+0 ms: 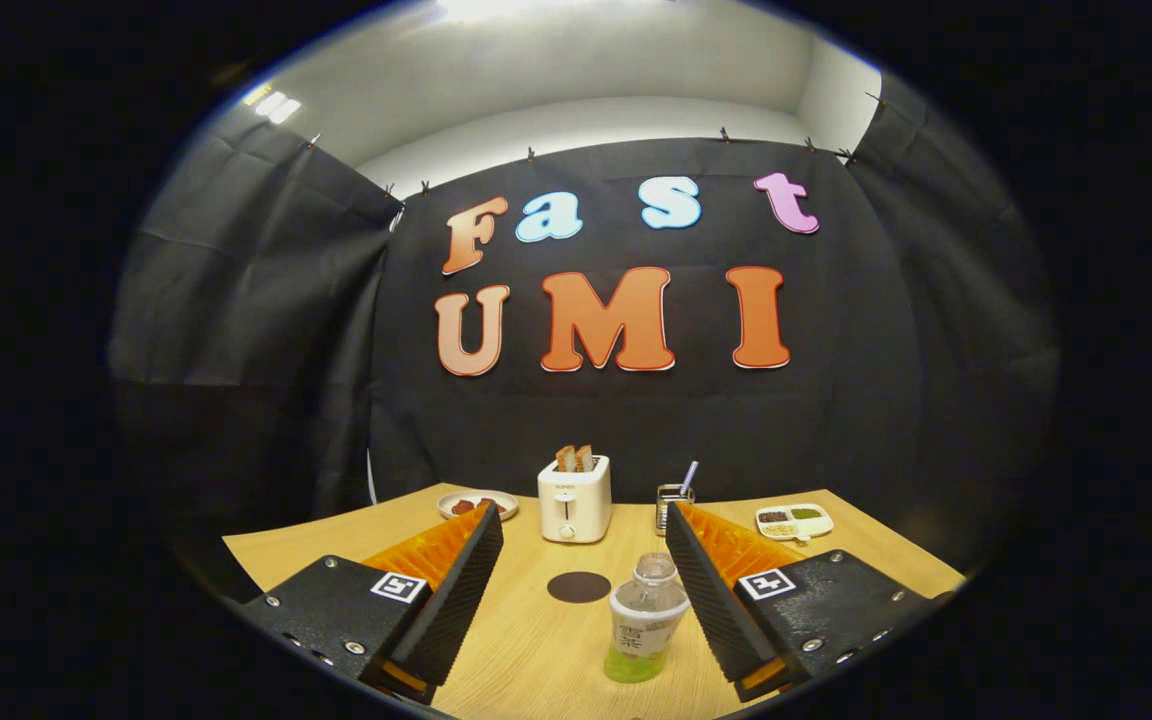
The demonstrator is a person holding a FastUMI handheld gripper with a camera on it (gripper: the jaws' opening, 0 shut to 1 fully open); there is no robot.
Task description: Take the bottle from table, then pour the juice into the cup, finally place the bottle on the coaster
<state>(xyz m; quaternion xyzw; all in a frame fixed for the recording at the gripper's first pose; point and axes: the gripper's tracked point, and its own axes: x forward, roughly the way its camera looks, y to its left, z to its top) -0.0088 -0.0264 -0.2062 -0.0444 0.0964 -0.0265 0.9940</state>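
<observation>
A small clear bottle (644, 620) with a white label and a little green juice at its bottom stands upright on the wooden table (526, 650). It sits between my fingers, closer to the right finger (711, 590), and neither finger touches it. My gripper (584, 515) is open wide. A dark round coaster (579, 587) lies flat on the table just left of the bottle and a little further on. Beyond the right fingertip stands a small cup (672, 503) with a straw in it, partly hidden by that finger.
A white toaster (574, 500) with two slices of toast stands at the back, beyond the coaster. A small plate (466, 505) with food lies back left. A divided white dish (794, 520) lies back right. Black cloth walls close the booth behind the table.
</observation>
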